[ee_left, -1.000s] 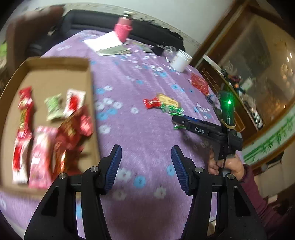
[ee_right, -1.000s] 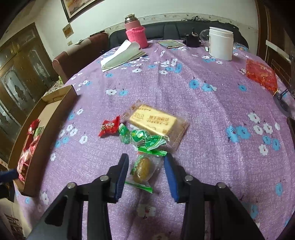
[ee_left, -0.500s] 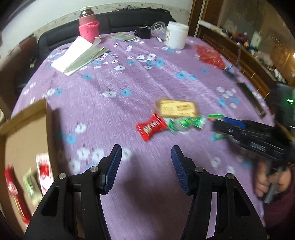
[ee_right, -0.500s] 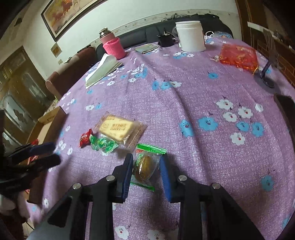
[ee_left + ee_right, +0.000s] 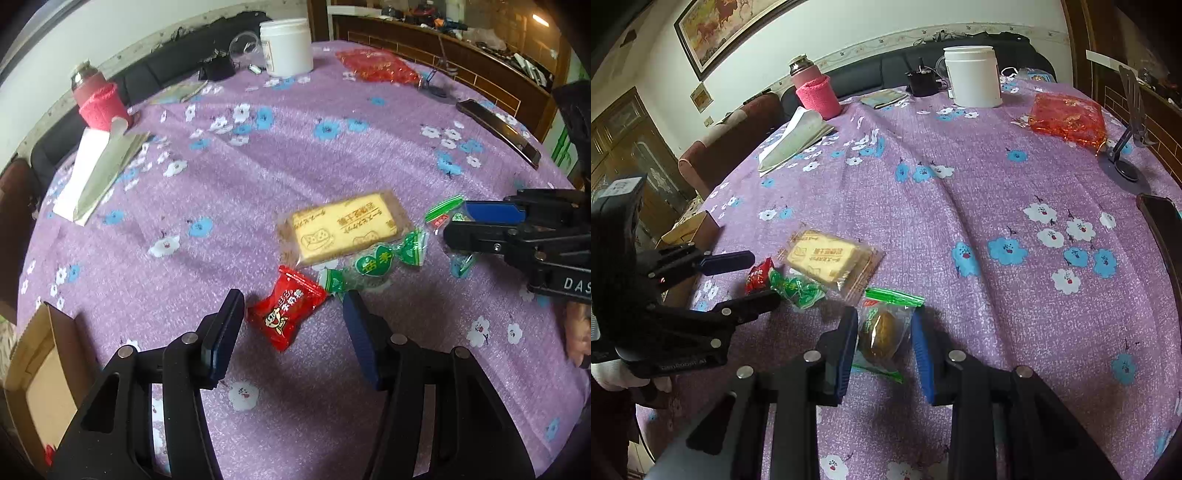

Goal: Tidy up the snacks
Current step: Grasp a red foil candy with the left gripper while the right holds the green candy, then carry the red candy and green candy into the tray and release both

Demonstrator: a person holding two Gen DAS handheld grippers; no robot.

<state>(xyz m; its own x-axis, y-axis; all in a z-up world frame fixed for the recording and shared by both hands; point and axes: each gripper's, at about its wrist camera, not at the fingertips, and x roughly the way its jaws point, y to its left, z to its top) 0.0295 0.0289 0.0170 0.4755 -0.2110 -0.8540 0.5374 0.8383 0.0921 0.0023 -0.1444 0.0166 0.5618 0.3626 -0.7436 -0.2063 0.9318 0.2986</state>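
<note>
On the purple tablecloth [image 5: 1015, 177], the right gripper [image 5: 884, 332] clamped a clear-wrapped brown snack [image 5: 881, 334], while the left gripper [image 5: 291, 325] hung with jaws apart around a red candy [image 5: 286, 312].

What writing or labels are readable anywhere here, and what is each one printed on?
"DAS", cut off at the picture's edge: white letters on the right gripper body.
Pale lettering on the left gripper body: too blurred to read.
Chinese characters on the biscuit packet, red candy and green candy: too blurred to transcribe.
White jar label: illegible.
</note>
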